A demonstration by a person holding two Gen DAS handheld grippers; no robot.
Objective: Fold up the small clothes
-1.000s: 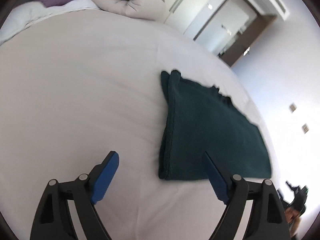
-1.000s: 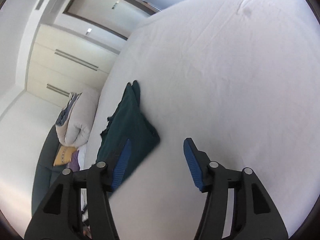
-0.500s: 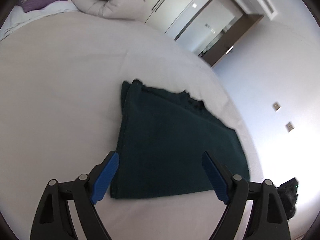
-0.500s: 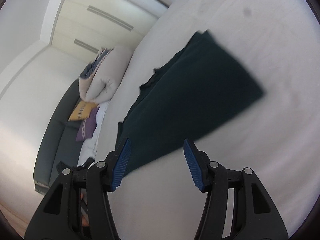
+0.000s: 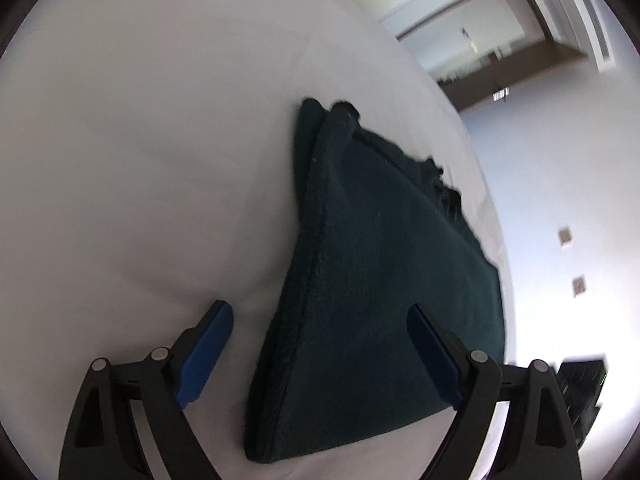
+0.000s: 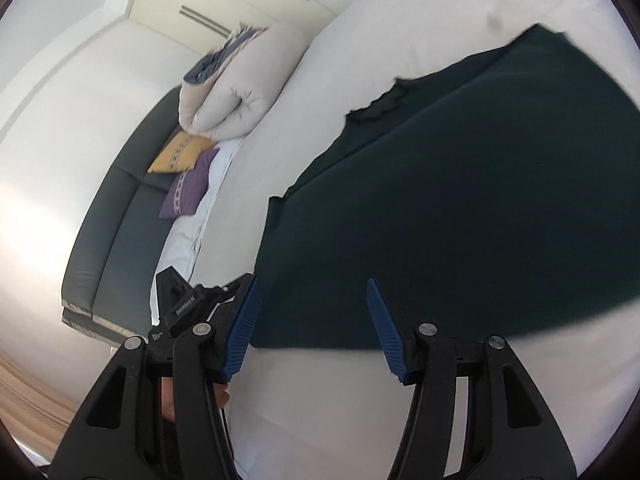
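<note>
A dark green folded garment (image 5: 384, 280) lies flat on the white bed (image 5: 140, 160). My left gripper (image 5: 320, 332) is open and empty, low over the garment's near left edge, with one finger on either side of that edge. In the right wrist view the same garment (image 6: 460, 200) fills the middle and right. My right gripper (image 6: 314, 320) is open and empty, straddling the garment's near edge just above the sheet. The left gripper's body (image 6: 184, 304) shows beside the right gripper's left finger.
A rolled beige duvet (image 6: 240, 88), a yellow cushion (image 6: 180, 154) and a purple cushion (image 6: 188, 190) lie at the bed's far end by a dark sofa (image 6: 116, 224). Wardrobe doors (image 6: 248, 0) and a doorway (image 5: 480, 40) stand beyond the bed.
Both grippers have moved in close to the garment and lower toward the bed. The garment now lies between the fingers of each. Both stay open.
</note>
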